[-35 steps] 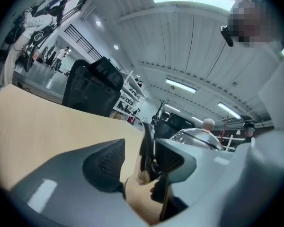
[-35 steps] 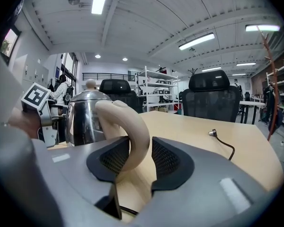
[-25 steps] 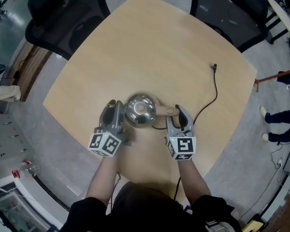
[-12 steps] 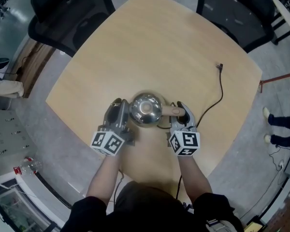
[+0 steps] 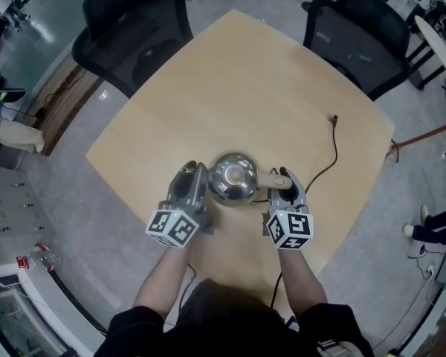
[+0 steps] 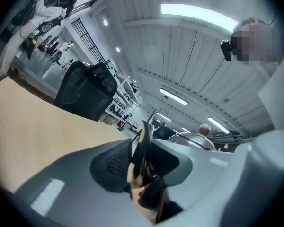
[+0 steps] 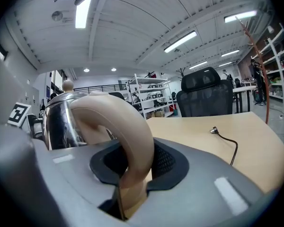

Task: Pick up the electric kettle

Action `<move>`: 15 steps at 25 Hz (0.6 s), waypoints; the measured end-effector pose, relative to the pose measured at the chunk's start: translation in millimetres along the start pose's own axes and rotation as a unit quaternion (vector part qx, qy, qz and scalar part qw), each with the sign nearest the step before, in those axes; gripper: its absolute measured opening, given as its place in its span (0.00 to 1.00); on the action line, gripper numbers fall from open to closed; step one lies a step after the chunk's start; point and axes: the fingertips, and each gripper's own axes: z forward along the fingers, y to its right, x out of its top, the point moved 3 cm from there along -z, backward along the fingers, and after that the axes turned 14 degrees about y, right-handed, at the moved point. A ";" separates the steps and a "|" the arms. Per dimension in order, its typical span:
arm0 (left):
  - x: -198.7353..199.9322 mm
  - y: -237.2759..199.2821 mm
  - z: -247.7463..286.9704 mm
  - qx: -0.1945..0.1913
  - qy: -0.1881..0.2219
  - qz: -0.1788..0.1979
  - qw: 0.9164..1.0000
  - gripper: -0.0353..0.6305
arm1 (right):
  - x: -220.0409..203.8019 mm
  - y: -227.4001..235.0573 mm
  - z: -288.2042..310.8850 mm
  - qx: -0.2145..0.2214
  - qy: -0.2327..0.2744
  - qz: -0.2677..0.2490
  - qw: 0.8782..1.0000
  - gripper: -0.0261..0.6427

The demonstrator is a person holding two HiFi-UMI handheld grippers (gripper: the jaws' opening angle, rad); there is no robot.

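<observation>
The steel electric kettle (image 5: 234,177) is between my two grippers above the wooden table (image 5: 238,88), its beige handle (image 5: 271,180) pointing right. My left gripper (image 5: 195,188) is shut on the kettle's thin shiny spout (image 6: 145,141); the lid with its round knob (image 6: 204,129) shows beyond the right jaw. My right gripper (image 5: 286,192) has the curved handle (image 7: 128,126) between its pads; the jaws are opening slightly but still press on it. The steel body (image 7: 61,122) stands just left of the handle. The kettle's underside is hidden.
A black cord with its plug (image 5: 332,119) runs across the table's right side toward the kettle; the plug (image 7: 217,132) lies on the wood. Black office chairs stand at the far left (image 5: 134,28) and far right (image 5: 364,32). A person's legs (image 5: 431,229) are at the right.
The right gripper's jaws, open around the handle a second ago, have come together on it. Both grippers and the kettle have risen a little.
</observation>
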 end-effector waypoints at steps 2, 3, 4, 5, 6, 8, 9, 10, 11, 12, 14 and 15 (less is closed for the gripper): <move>3.8 6.9 -7.2 -0.005 0.000 0.000 1.000 0.21 | 6.3 -1.9 -6.6 0.002 0.004 -0.003 1.000 0.17; 5.3 10.0 -11.3 -0.006 0.000 0.000 1.000 0.21 | 8.5 -2.9 -10.4 0.003 0.004 -0.003 1.000 0.17; 6.5 12.8 -15.4 -0.007 0.001 0.000 1.000 0.21 | 10.4 -4.1 -14.7 0.003 0.004 -0.005 1.000 0.17; 7.7 15.6 -18.9 -0.007 0.002 -0.001 1.000 0.21 | 12.5 -5.3 -19.2 0.003 0.005 -0.006 1.000 0.17; 9.5 18.6 -21.8 -0.008 0.004 -0.002 1.000 0.21 | 15.2 -6.8 -23.7 0.002 0.007 -0.008 1.000 0.17; 15.4 24.8 -28.0 -0.012 0.008 -0.001 1.000 0.21 | 21.0 -11.7 -33.9 -0.001 0.012 -0.010 1.000 0.17; 19.1 27.7 -31.8 -0.015 0.010 0.000 1.000 0.21 | 23.6 -15.1 -39.4 -0.001 0.015 -0.011 1.000 0.17; 23.0 30.6 -35.4 -0.018 0.013 0.003 1.000 0.21 | 25.9 -18.4 -44.6 -0.002 0.018 -0.011 1.000 0.17; 26.8 33.5 -38.2 -0.022 0.016 0.005 1.000 0.21 | 28.4 -21.2 -48.7 -0.002 0.023 -0.011 1.000 0.17; 30.3 36.4 -40.0 -0.027 0.019 0.008 0.999 0.21 | 31.3 -23.4 -51.8 -0.002 0.028 -0.011 1.000 0.17; 36.2 42.1 -43.1 -0.039 0.027 0.011 0.999 0.21 | 38.1 -27.0 -57.4 -0.002 0.041 -0.015 0.999 0.17; 38.7 44.9 -46.1 -0.044 0.029 0.011 0.999 0.21 | 41.4 -29.0 -61.6 -0.003 0.047 -0.018 0.999 0.17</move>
